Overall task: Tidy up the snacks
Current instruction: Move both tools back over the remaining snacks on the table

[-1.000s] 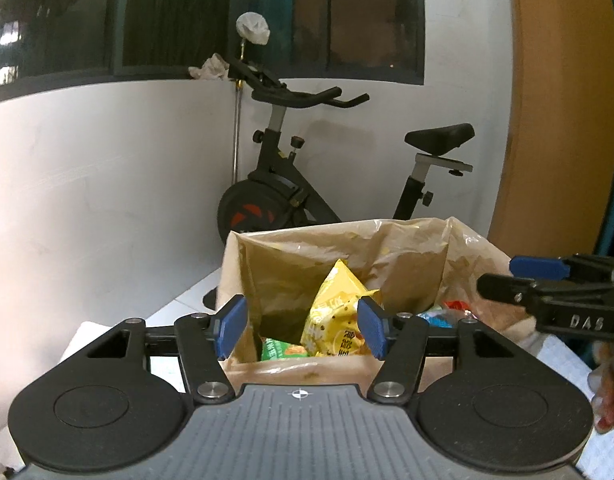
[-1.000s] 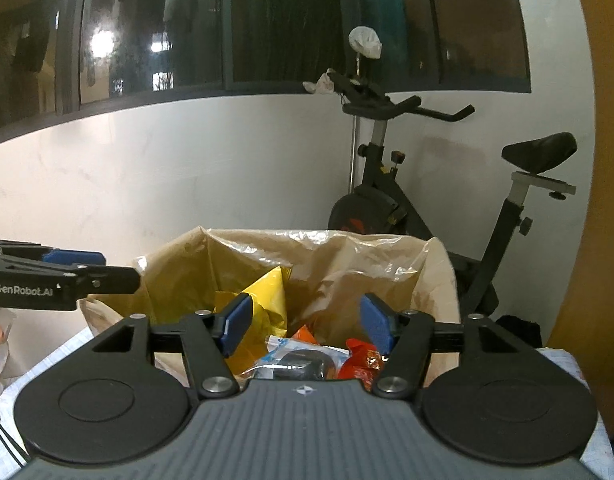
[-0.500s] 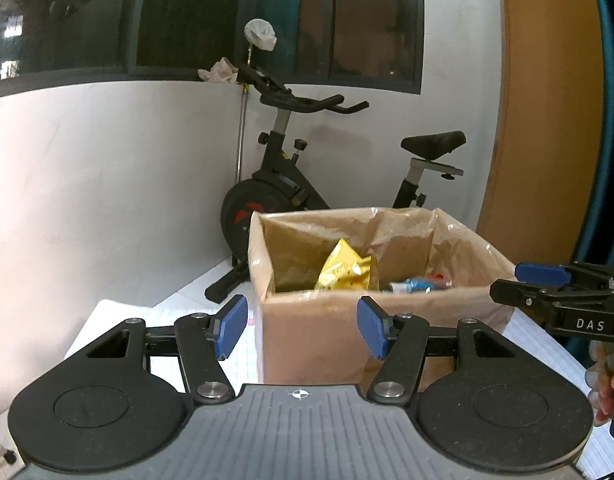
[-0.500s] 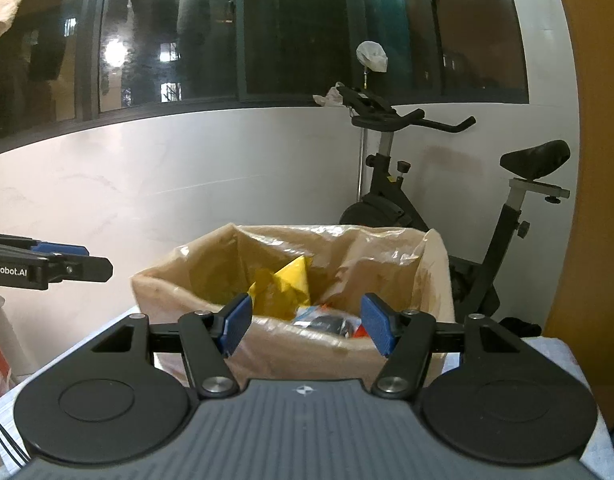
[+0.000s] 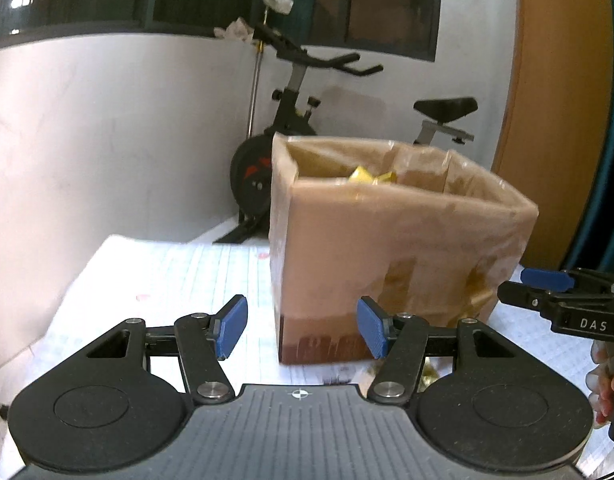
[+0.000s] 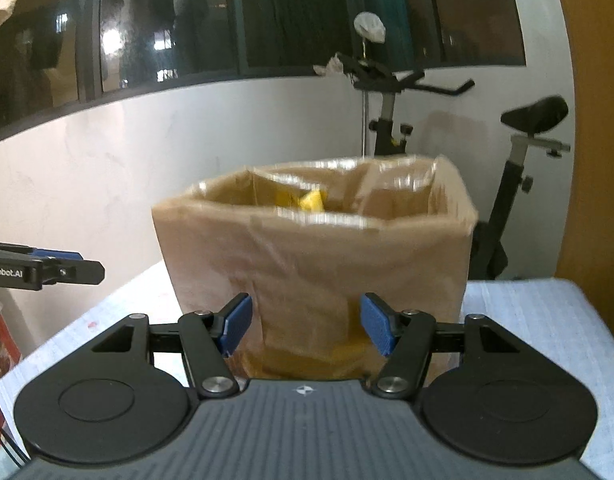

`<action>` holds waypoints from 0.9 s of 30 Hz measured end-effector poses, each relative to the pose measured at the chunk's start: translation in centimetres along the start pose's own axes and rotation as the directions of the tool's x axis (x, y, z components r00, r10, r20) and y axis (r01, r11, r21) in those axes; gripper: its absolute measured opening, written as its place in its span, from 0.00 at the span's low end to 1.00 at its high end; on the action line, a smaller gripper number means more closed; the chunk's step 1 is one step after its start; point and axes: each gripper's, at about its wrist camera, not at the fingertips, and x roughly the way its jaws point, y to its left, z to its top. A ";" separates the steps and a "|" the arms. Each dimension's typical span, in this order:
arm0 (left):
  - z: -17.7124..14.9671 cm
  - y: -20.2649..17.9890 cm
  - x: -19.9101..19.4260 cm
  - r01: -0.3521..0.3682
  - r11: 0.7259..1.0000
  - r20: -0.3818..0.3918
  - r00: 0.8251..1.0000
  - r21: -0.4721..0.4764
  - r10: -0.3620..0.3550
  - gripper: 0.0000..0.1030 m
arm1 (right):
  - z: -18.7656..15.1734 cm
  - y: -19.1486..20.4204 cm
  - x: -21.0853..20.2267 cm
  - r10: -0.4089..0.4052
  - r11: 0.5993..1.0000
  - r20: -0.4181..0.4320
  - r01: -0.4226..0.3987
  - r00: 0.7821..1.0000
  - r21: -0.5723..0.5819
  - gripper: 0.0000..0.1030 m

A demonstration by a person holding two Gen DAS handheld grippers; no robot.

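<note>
A tall cardboard box (image 5: 395, 248) lined with clear plastic stands on the table, and the right wrist view shows the box (image 6: 315, 264) from its other side. Only the top of a yellow snack bag (image 5: 367, 176) shows above the rim, and the yellow bag (image 6: 313, 200) peeks out in the right wrist view too. My left gripper (image 5: 303, 330) is open and empty, facing the box's near left corner from a short way back. My right gripper (image 6: 307, 328) is open and empty, level with the box's lower front. The other snacks inside are hidden by the box wall.
A white gridded cloth (image 5: 179, 276) covers the table. An exercise bike (image 5: 291, 120) stands behind the table against a white wall. An orange door (image 5: 559, 100) is at the right. The right gripper (image 5: 563, 300) juts in at the right edge, with fingers of a hand (image 5: 611, 376) below it.
Both grippers have pulled back and sunk from above the box opening to its lower front. The snacks that showed inside are now mostly hidden by the box wall. Neither gripper's jaws changed.
</note>
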 end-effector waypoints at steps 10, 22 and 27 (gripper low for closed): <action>-3.9 0.7 2.8 0.012 0.999 -0.094 0.995 -0.034 -0.015 0.61 | -4.5 0.1 3.0 0.020 1.000 -0.124 -0.018 0.992 0.019 0.62; -7.3 1.7 4.5 0.014 0.997 -0.163 0.986 -0.074 -0.026 0.61 | -8.3 3.8 7.7 0.118 0.992 -0.275 -0.125 0.954 -0.007 0.62; -7.6 2.2 4.6 0.018 0.996 -0.171 0.985 -0.088 -0.033 0.60 | -8.6 5.3 9.8 0.143 0.988 -0.310 -0.153 0.940 -0.008 0.62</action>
